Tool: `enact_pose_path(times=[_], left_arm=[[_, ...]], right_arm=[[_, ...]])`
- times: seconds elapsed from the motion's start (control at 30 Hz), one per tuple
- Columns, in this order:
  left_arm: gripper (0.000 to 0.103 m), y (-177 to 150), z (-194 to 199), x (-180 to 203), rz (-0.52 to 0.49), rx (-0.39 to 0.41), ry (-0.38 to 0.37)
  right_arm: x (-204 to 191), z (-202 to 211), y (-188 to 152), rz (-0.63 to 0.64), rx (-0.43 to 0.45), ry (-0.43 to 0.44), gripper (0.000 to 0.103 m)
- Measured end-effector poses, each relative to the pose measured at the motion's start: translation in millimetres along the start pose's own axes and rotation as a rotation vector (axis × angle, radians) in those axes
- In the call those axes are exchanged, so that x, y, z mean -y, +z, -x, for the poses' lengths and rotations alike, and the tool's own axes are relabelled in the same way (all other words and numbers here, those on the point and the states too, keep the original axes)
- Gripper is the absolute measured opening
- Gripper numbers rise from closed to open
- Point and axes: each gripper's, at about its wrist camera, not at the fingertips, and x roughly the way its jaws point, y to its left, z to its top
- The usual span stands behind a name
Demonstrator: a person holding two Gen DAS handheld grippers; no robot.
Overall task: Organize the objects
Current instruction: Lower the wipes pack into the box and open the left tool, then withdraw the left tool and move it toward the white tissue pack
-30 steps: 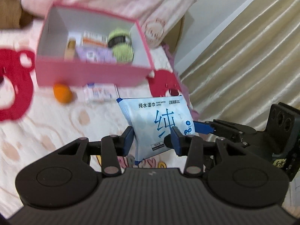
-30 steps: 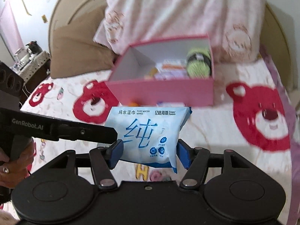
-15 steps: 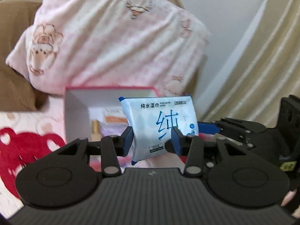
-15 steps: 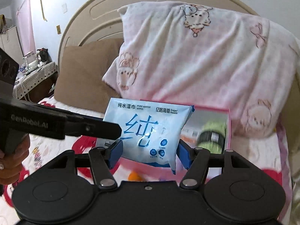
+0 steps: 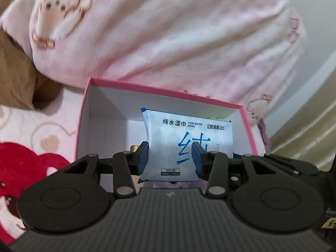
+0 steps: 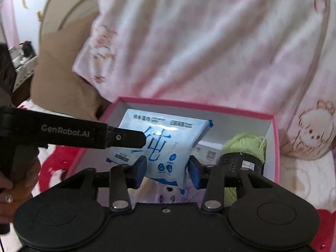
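Both tongs — left [image 5: 170,157], right [image 6: 167,171] — clamp wipes pack [image 5: 189,145] over pink box [image 6: 276,151]; box contents mostly hidden

Each hand-held gripper has a matte black housing with a ribbed top panel and two round, disc-shaped side lobes. Left hand-held gripper [image 5: 170,160]: black linkage arms, silver pivot screws, blue finger pads [image 5: 143,157]. Right hand-held gripper [image 6: 166,171]: same black build, silver pivot screws, one small centre screw, blue pads [image 6: 194,173]. The right wrist view shows white "GenRobot.AI" lettering along a side of the left unit. The person's left hand [image 6: 12,187] shows bare skin.
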Motion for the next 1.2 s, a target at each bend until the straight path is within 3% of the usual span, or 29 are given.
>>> enact_pose_path(times=[0.3,0.43,0.6,0.9,1.2], left_arm=[[0.042,-1,-52,-14,0.108,-0.038,0.002],[0.05,-2,-49,-4,0.052,-0.008,0.073],[0.053,-4,-29,13,-0.062,-0.006,0.096],[0.053,-16,32,51,-0.171,-0.079,0.024],[0.053,-30,111,76,-0.306,-0.114,0.064]], right_arm=[[13,-35,5,0.044,-0.05,-0.083,0.041],[11,-41,2,0.116,-0.052,-0.244,0.04],[20,-10,-4,0.051,-0.007,-0.181,0.041],[2,75,-7,0.071,0.019,-0.043,0.042],[-19,153,-22,0.067,0.011,0.028,0.048]])
